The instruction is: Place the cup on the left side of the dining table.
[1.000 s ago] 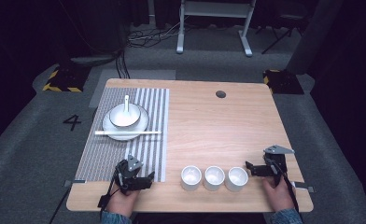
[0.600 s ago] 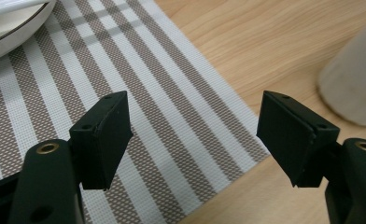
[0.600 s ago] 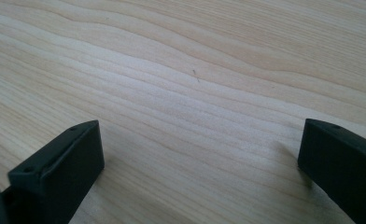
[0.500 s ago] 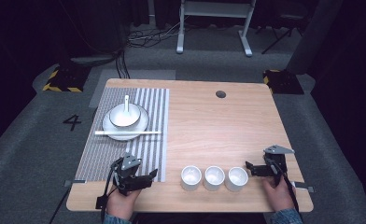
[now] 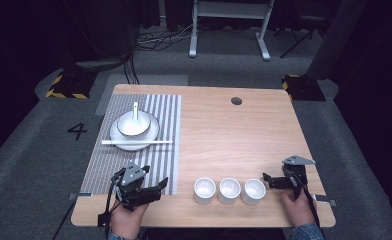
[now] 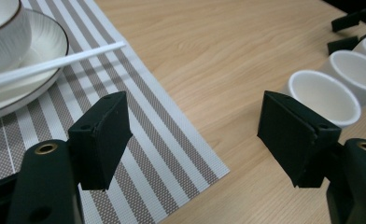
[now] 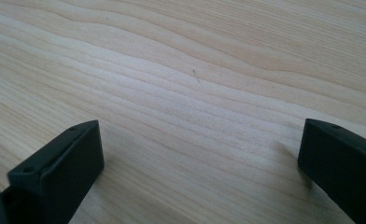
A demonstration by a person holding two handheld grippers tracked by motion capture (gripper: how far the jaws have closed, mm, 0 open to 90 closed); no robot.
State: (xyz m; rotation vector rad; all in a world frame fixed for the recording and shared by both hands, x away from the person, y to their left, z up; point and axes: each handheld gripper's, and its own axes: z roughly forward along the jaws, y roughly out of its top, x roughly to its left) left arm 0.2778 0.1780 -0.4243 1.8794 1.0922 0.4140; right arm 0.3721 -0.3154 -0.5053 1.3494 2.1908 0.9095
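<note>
High view: your two grippers rest at the table's near edge.
Left gripper (image 6: pixel 195 135) jaws apart, placemat corner (image 6: pixel 190 158) between them; right gripper (image 7: pixel 200 163) jaws apart over bare table (image 7: pixel 195 70).

A: The table (image 5: pixel 234 140) is evenly lit from above in the high view; the floor around it falls off into near black.

B: Shadows?

A: Soft and short, just beside the cups (image 5: pixel 229 190). No glare. In the left gripper view the plate (image 6: pixel 45 51) is slightly soft, and in both gripper views the near jaws blur.

A single "4" (image 5: pixel 77 131) — on the grey floor (image 5: pixel 29 150) — left of table (image 5: pixel 234 135)
</note>
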